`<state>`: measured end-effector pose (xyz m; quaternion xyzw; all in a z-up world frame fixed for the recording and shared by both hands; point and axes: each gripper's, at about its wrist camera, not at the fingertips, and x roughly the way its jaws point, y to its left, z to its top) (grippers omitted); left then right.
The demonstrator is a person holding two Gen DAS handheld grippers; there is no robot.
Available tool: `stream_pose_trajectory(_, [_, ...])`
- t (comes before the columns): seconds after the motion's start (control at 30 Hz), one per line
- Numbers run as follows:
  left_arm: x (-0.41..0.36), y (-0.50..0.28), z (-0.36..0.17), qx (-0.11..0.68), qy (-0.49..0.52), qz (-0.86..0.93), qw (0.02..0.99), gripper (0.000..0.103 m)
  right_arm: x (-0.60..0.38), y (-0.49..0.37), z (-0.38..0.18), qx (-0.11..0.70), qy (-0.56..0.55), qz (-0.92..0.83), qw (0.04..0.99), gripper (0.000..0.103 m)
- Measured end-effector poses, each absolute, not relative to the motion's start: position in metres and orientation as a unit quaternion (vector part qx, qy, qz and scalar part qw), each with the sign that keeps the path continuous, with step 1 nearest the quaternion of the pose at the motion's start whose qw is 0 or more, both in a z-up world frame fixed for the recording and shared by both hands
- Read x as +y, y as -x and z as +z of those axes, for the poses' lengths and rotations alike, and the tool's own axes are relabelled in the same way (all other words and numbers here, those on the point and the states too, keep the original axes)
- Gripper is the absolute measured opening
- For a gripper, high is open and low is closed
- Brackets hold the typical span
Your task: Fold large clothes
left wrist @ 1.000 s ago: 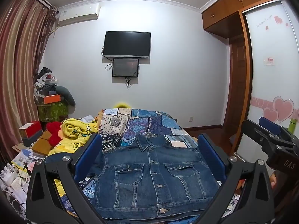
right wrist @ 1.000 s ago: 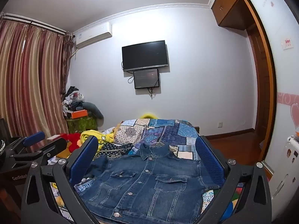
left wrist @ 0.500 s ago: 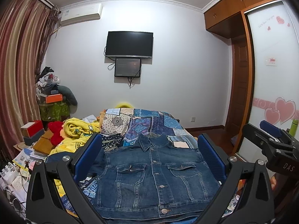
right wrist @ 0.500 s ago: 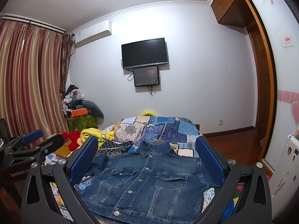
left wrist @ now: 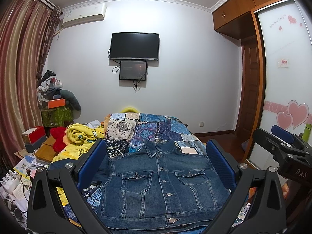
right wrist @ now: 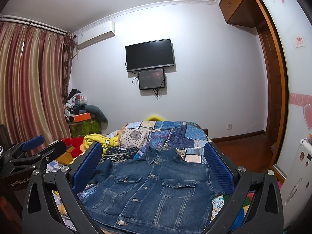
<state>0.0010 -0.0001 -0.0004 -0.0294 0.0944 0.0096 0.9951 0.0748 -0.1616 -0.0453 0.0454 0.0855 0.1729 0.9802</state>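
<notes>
My left gripper (left wrist: 156, 163) and right gripper (right wrist: 154, 161) both gape wide — the denim jacket (left wrist: 161, 183) lies flat ahead, untouched.

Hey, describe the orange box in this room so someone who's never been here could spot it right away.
Find the striped curtains on the left wall, then follow them to the far corner below the air conditioner. A heap of clothes there sits on a stand draped in green cloth. The orange box lies flat just above that cloth, the only bright orange thing among the dark garments.
</notes>
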Motion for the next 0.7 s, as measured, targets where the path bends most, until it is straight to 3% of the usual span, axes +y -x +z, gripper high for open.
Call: stream_pose_trajectory(0.7, [0.0026,-0.0020,-0.0033,0.098,0.031,0.009,0.995,0.103,-0.1635,-0.0756,-0.0471,0.087,-0.046,0.173,0.980,0.103])
